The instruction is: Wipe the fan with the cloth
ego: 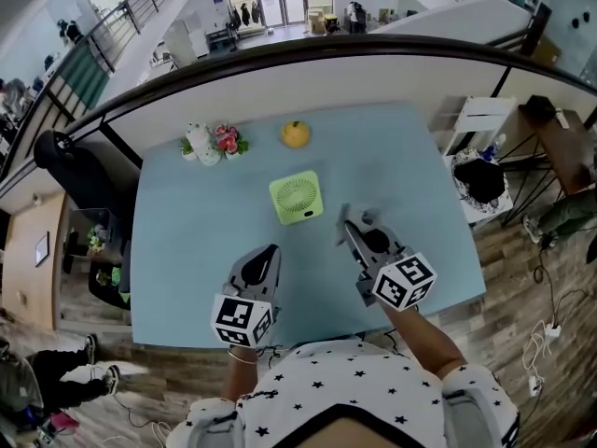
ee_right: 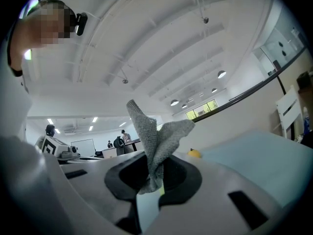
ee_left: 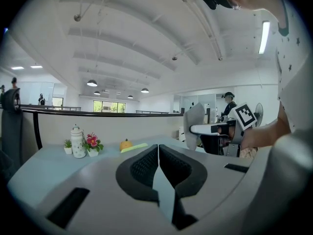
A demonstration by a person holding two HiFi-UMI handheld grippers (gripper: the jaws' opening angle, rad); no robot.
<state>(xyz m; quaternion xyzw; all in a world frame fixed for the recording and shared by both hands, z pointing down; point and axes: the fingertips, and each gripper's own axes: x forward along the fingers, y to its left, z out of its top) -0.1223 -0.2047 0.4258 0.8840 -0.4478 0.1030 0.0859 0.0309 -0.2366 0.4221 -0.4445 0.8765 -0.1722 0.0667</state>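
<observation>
A small green fan [ego: 297, 199] lies flat on the light blue table [ego: 187, 250], and in the left gripper view it shows as a thin green strip [ee_left: 134, 148]. My right gripper [ego: 348, 222] hovers just right of the fan, shut on a grey cloth [ego: 358, 217]. In the right gripper view the cloth [ee_right: 152, 141] sticks up crumpled from between the jaws of that gripper [ee_right: 152, 177]. My left gripper [ego: 270, 253] hangs in front of the fan, nearer to me, and in its own view [ee_left: 158, 150] its jaws are shut with nothing between them.
At the table's far side stand a white pot with pink flowers [ego: 211, 143] and an orange fruit [ego: 296, 133]. A curved railing [ego: 308, 49] runs behind the table. A white chair [ego: 478, 119] and a black bag [ego: 481, 179] are to the right.
</observation>
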